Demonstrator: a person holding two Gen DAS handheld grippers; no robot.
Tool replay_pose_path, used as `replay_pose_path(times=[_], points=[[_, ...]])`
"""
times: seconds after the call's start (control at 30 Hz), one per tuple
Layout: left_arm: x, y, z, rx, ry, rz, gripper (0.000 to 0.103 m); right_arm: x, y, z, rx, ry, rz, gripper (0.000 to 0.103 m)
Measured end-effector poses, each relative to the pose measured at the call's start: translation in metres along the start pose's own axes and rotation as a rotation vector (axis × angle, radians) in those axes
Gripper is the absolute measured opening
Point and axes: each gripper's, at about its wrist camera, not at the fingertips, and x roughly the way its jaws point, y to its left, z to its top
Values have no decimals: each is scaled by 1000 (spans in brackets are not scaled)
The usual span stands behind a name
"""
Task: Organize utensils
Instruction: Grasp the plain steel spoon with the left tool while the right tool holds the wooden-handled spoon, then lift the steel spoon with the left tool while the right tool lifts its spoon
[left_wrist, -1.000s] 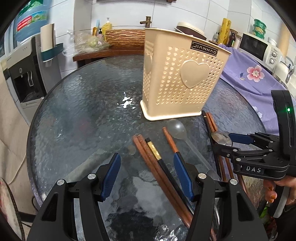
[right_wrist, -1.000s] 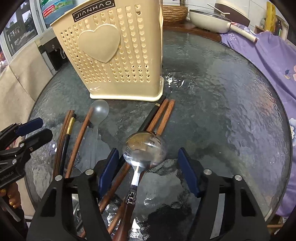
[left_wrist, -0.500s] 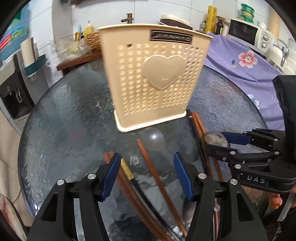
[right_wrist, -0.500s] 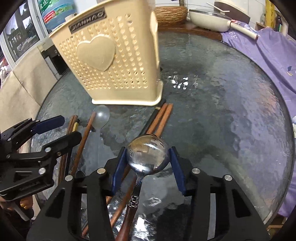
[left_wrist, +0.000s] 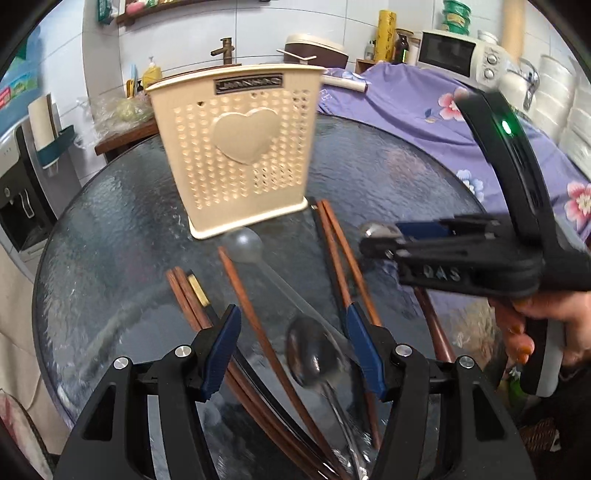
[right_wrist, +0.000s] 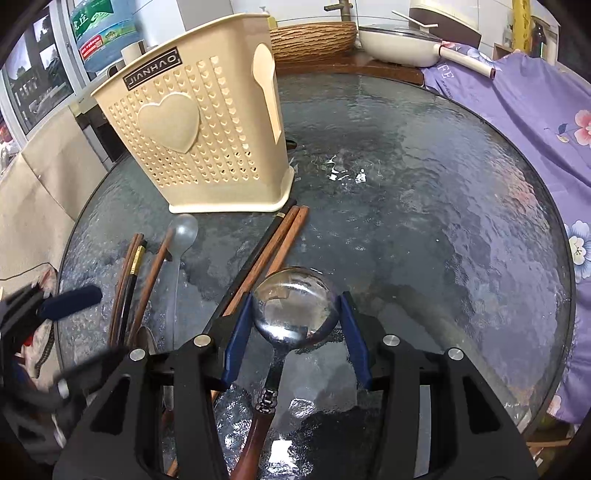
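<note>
Right wrist view: one holder (right_wrist: 207, 147); three spoons; seven chopsticks.

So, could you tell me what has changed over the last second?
The right gripper has just closed its jaws on the bowl of the metal spoon. The left gripper, open, slid right, now above a second spoon. The holder and chopsticks stayed put.
</note>
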Motion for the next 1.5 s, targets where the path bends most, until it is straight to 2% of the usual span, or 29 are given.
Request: replay_pose_path(times=[0.1, 0.17, 0.23, 0.7, 0.87, 0.93, 1.0, 1.07, 1.17, 1.23, 1.5], points=[[6, -11, -7, -3, 8, 11, 57, -3, 2, -4, 1, -11, -8, 48], [12, -13, -10, -10, 17, 25, 51, -5, 1, -7, 7, -12, -9, 48], [17, -15, -12, -31, 27, 6, 43, -7, 1, -11, 8, -14, -13, 48], [25, -19, -15, -34, 38, 37, 41, -10, 2, -20, 5, -15, -13, 48], [17, -18, -12, -34, -1, 54, 41, -12, 1, -20, 7, -18, -10, 48], [17, -18, -11, -29, 2, 58, 51, -12, 1, -20, 7, -16, -9, 48], [20, -20, -12, -17, 9, 83, 53, -11, 1, -20, 8, -14, -7, 48], [22, -21, -14, -15, 21, 76, 53, -10, 2, -20, 8, -13, -6, 48], [24, -22, -16, -10, 21, 86, 46, -10, 2, -21, 9, -12, -6, 48], [24, -21, -16, -29, 25, 59, 36, -10, 2, -21, 10, -13, -7, 48], [20, -16, -14, -51, 12, 42, 35, -14, 2, -22, 4, -20, -1, 48]])
